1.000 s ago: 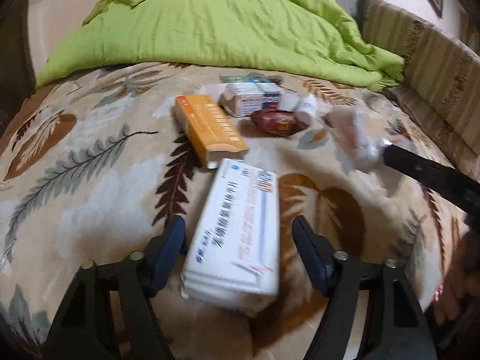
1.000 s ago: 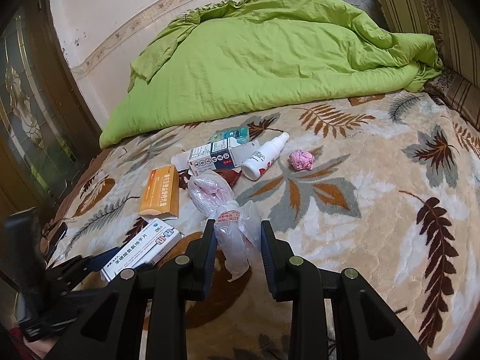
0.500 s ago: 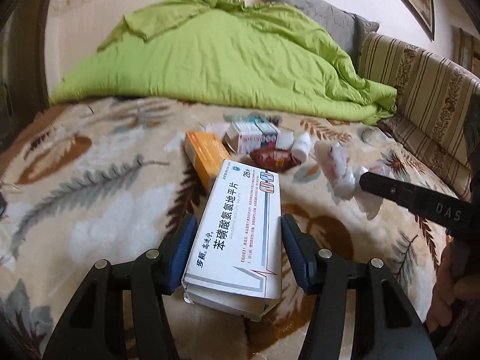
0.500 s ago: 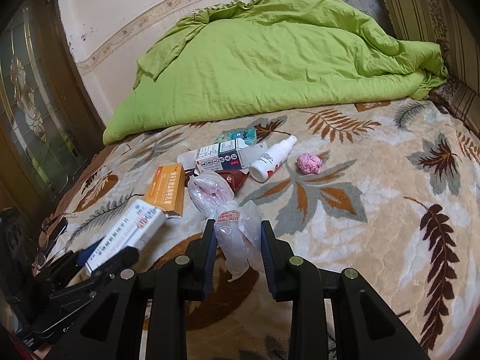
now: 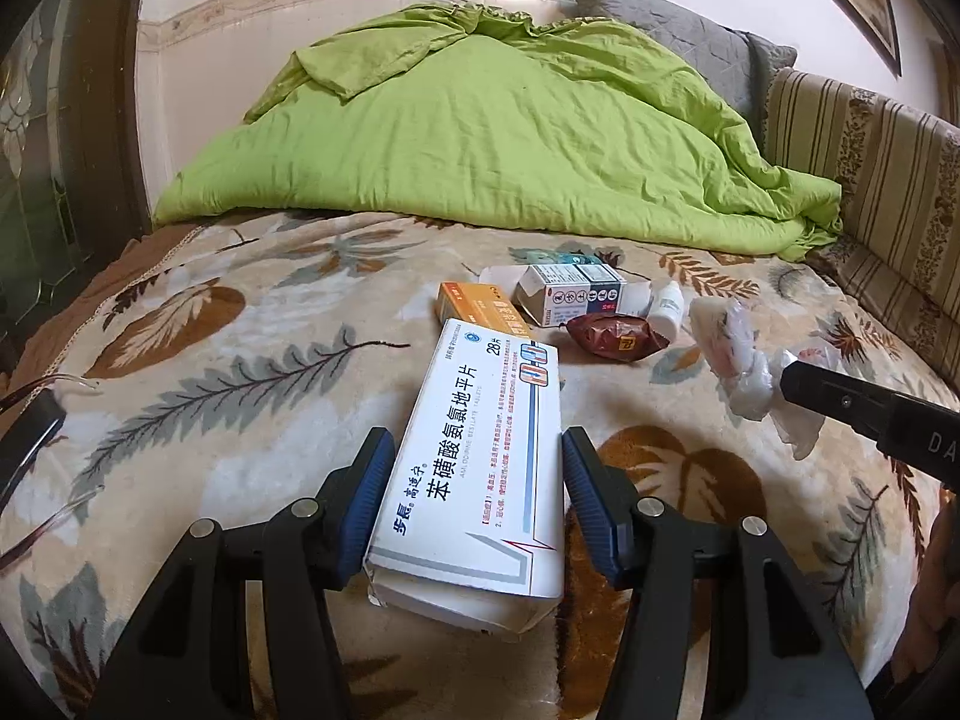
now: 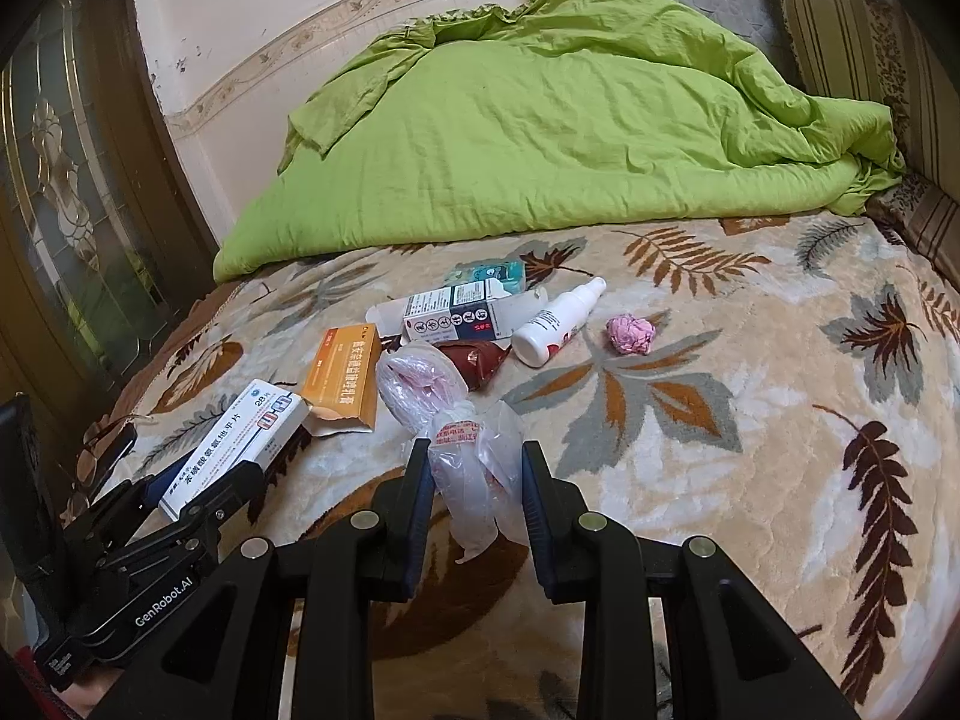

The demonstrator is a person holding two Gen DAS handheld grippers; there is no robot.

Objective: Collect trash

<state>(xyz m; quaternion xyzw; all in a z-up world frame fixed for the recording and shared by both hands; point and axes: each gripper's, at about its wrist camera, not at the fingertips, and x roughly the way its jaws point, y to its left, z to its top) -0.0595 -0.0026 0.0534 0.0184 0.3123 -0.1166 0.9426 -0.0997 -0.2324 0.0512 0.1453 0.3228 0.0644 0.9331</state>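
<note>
My left gripper (image 5: 477, 480) is shut on a long white medicine box (image 5: 486, 438) and holds it just above the leaf-patterned blanket (image 5: 228, 420). The right wrist view shows the same box (image 6: 240, 444) at lower left. My right gripper (image 6: 477, 480) is shut on a clear plastic bag (image 6: 420, 384), which droops between the jaws. Beyond lie an orange box (image 6: 345, 375), a dark red wrapper (image 6: 474, 360), a white-and-blue box (image 6: 456, 315), a teal packet (image 6: 489, 273), a white spray bottle (image 6: 555, 324) and a pink paper ball (image 6: 630, 334).
A green duvet (image 6: 540, 138) is heaped across the back of the bed. A striped padded headboard (image 5: 870, 168) runs along the right. Eyeglasses (image 6: 102, 450) lie at the bed's left edge, next to a dark door with glass panels (image 6: 66, 180).
My left gripper has shut on the white box and lifted it off the blanket, its far end tilting up. The right gripper keeps its hold on the bag, nearly still.
</note>
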